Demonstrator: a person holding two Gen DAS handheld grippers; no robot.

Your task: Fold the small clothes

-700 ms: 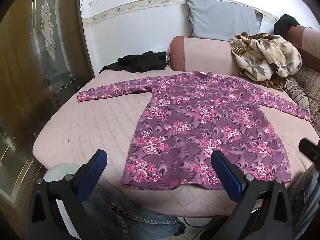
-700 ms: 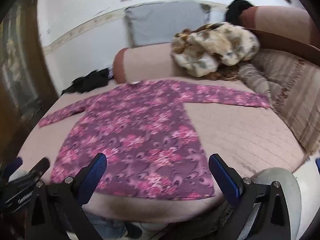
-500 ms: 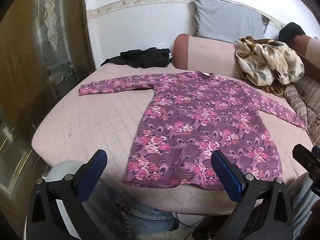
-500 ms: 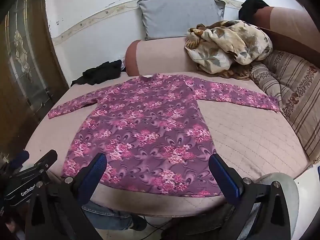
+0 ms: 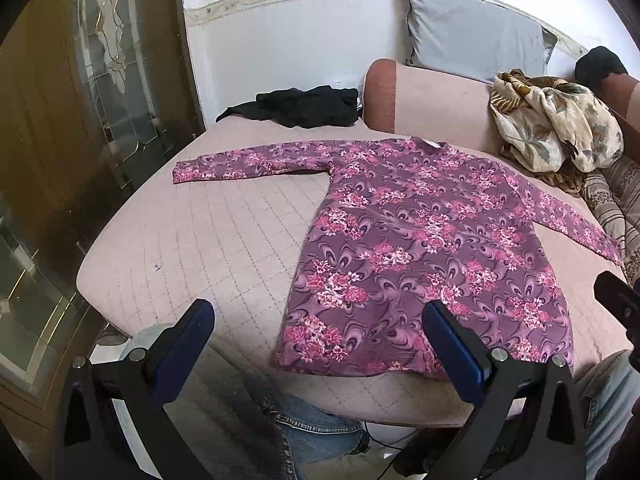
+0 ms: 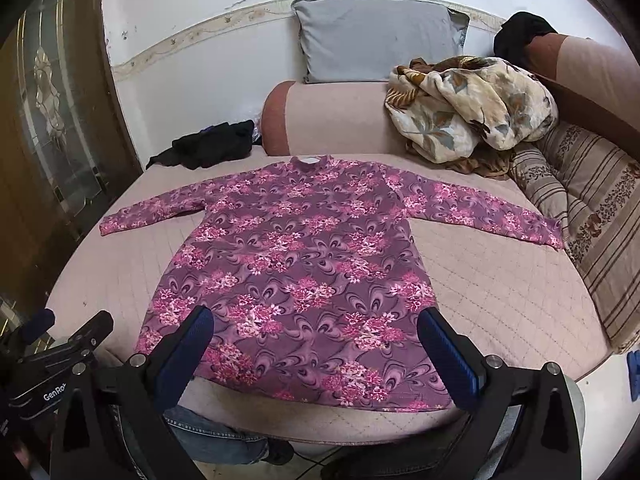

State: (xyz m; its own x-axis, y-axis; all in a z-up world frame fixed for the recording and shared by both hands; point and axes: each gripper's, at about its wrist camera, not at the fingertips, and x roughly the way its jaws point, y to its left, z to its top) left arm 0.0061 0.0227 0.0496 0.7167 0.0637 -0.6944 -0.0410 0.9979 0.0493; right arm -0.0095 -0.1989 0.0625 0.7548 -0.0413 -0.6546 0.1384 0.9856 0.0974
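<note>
A purple long-sleeved top with pink flowers [image 5: 416, 236] lies flat on the pink quilted mattress [image 5: 208, 240], both sleeves spread out, hem toward me. It also shows in the right wrist view [image 6: 304, 264]. My left gripper [image 5: 320, 332] is open and empty, held above the near edge at the hem's left corner. My right gripper [image 6: 316, 340] is open and empty above the middle of the hem. The left gripper's body [image 6: 60, 356] shows at the lower left of the right wrist view.
A black garment [image 5: 300, 106] lies at the mattress's far left corner. A pink bolster [image 6: 332, 120] and a grey pillow [image 6: 376, 36] stand behind the top. A floral blanket [image 6: 472, 108] is heaped at the far right by striped cushions [image 6: 592, 208]. A wooden glass door [image 5: 100, 80] stands left.
Both grippers have risen and tilted so the top sits lower and fuller in view. The top has not moved. Both grippers stay open.
</note>
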